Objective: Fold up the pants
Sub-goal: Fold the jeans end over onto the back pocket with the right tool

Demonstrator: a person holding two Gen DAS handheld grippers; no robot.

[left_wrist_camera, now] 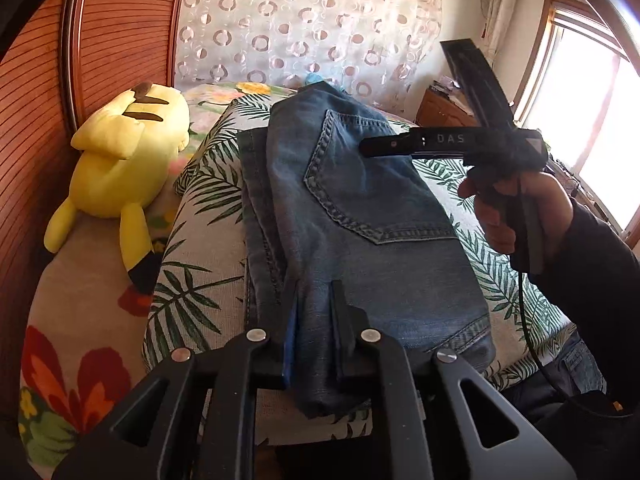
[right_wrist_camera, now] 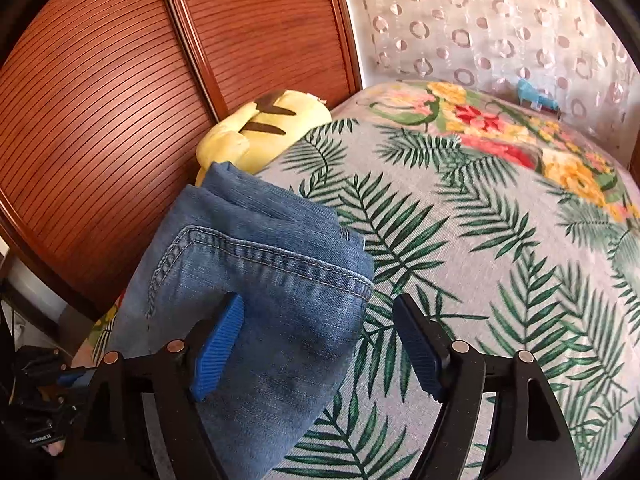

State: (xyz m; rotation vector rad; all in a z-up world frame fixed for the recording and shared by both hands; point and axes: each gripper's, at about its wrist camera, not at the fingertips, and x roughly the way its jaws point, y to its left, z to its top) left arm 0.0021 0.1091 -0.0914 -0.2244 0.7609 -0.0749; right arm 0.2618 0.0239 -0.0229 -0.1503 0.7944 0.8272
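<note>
The blue jeans (left_wrist_camera: 352,216) lie folded into a compact stack, back pocket up, on the leaf-print cushion (left_wrist_camera: 200,280). My left gripper (left_wrist_camera: 316,316) is shut on the near edge of the jeans, the denim pinched between its fingers. My right gripper (right_wrist_camera: 320,340) is open, its blue pads (right_wrist_camera: 218,352) spread wide over the far end of the jeans (right_wrist_camera: 256,264), one pad over the denim and one over the cushion (right_wrist_camera: 480,240). In the left wrist view the right gripper (left_wrist_camera: 372,147) hovers above the pocket, held by a hand.
A yellow plush toy (left_wrist_camera: 124,168) lies left of the cushion against the brown slatted wardrobe door (left_wrist_camera: 120,40). A floral bedspread (left_wrist_camera: 72,344) covers the bed. A circle-pattern curtain (left_wrist_camera: 304,20) hangs behind. A bright window (left_wrist_camera: 592,112) is at the right.
</note>
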